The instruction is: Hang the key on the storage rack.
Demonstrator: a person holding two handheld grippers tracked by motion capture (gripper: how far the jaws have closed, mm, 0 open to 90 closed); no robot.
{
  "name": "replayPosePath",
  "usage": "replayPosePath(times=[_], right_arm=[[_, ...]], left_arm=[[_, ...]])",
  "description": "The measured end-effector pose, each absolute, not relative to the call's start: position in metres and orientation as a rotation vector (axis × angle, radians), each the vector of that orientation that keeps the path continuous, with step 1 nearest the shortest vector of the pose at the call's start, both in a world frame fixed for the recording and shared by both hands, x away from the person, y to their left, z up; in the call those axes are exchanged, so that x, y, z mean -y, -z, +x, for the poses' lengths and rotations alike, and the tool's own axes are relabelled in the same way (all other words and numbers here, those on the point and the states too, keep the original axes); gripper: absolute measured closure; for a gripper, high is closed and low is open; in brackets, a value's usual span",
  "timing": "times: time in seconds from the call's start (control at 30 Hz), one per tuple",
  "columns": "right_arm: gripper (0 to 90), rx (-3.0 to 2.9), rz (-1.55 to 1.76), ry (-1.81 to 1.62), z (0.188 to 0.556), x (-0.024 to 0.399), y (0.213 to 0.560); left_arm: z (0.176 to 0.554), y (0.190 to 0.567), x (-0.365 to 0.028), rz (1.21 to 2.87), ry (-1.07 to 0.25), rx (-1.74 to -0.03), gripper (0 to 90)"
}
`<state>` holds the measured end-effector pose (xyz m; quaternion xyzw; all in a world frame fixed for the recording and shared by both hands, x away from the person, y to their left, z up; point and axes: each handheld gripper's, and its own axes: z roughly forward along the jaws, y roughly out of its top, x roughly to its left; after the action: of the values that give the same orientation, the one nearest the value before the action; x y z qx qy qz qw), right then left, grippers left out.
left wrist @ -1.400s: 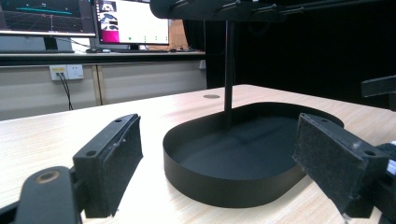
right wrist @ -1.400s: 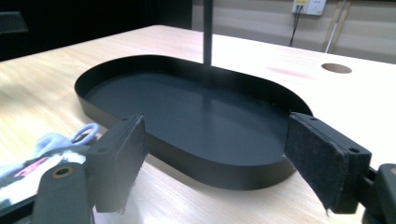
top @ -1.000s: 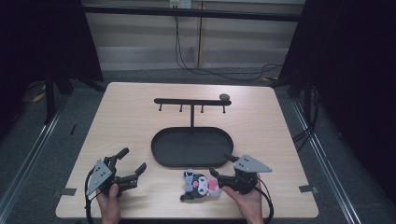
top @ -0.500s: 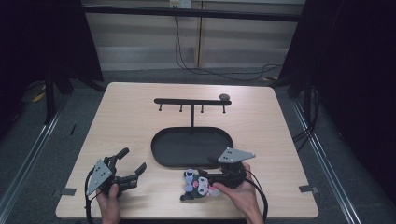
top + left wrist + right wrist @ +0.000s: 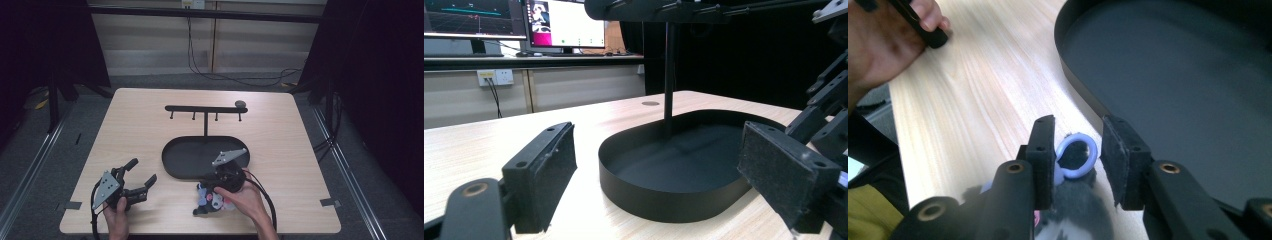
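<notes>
The table (image 5: pixel 150 125) was pale wood with a fine lengthwise grain. The oval tray (image 5: pixel 185 157) and the hook stand (image 5: pixel 205 109) rising from it were matt black throughout. Both grippers, left (image 5: pixel 141 176) and right (image 5: pixel 212 192), were black, each topped by a grey plate. The small toy (image 5: pixel 212 200) showed grey fur with pink, white and light-blue patches. Its ring (image 5: pixel 1076 156) was light blue.

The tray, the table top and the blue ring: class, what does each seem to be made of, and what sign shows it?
Tray: probably metal with a matte black coat; thin stiff rim, dull sheen.
Table top: pale wood or wood-look laminate; straight grain lines.
Blue ring: likely smooth plastic; even colour, soft gloss. It sits between the right claw's pads.
</notes>
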<state>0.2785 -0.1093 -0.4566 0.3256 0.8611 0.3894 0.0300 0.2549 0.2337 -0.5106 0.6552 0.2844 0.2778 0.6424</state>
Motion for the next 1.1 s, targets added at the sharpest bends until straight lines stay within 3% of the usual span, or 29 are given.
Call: replayPosePath(times=[0.27, 0.47, 1.1], right_arm=[[75.4, -2.699, 1.046, -1.146, 0.287, 0.107, 0.466], [86.1, -2.709, 1.066, -1.158, 0.288, 0.104, 0.466], [82.4, -2.915, 0.887, -0.994, 0.289, 0.056, 0.467]], left_arm=[[0.255, 0.511, -0.234, 1.493, -0.633, -0.648, 15.3], [0.255, 0.511, -0.234, 1.493, -0.633, -0.648, 15.3], [0.255, 0.511, -0.234, 1.493, -0.633, -0.648, 15.3]])
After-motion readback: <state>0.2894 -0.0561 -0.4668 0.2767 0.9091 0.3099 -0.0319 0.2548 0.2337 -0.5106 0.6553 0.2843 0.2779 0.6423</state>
